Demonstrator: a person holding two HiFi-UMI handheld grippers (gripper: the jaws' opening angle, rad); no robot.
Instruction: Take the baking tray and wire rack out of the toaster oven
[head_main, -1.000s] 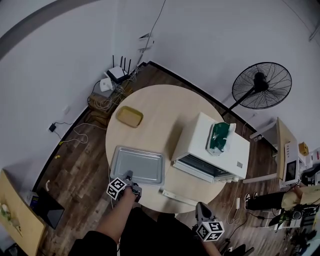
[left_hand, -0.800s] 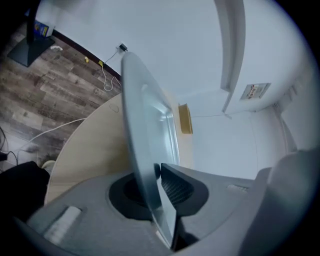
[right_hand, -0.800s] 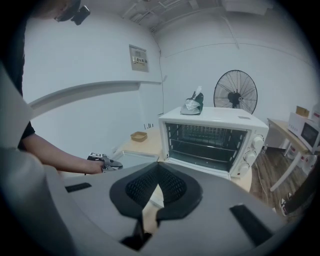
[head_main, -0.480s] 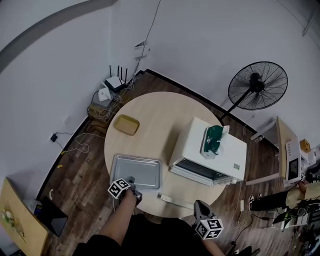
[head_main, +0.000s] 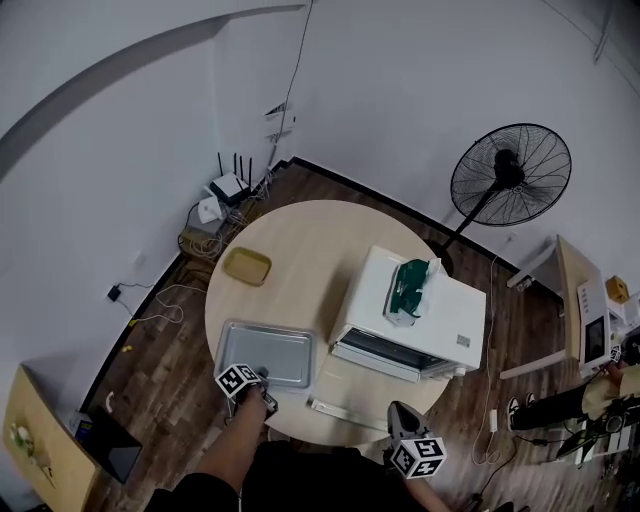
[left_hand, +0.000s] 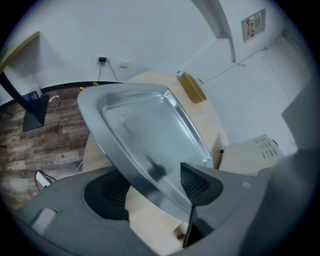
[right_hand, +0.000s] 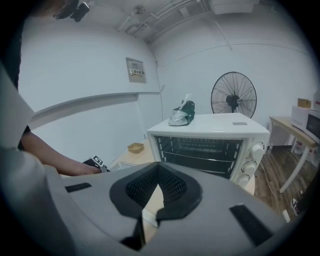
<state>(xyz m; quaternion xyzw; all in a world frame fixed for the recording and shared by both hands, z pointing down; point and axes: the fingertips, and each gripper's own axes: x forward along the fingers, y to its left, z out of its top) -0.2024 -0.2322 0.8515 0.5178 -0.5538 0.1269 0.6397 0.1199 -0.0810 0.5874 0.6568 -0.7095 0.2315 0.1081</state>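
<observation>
Head view: the baking tray (head_main: 265, 350) lies flat on the round table (head_main: 300, 235), clear of the toaster oven (head_main: 450, 322), so I judge the first half of the task done. The left gripper (head_main: 262, 376) sits at the tray's near edge and the right gripper (head_main: 400, 416) hangs off the table's near side, well apart from the oven. The oven's door seems to be let down toward me, though from above I cannot see into the cavity. A narrow white strip (head_main: 340, 409) lies on the table before the oven; I cannot tell what it is. Left gripper view: the jaws are opening, with the tray's rim passing between them and neither pad pressing on it, so I read this as the release of the tray. The gripper's own body cuts off the tray's near corner. Right gripper view: the jaws are pressed together with nothing between them. The oven front faces this camera, and thin bars across the cavity, which I take for the wire rack (right_hand: 200, 146), remain inside, so that half of the task is left. How the rack sits on its rails is too small to make out.
</observation>
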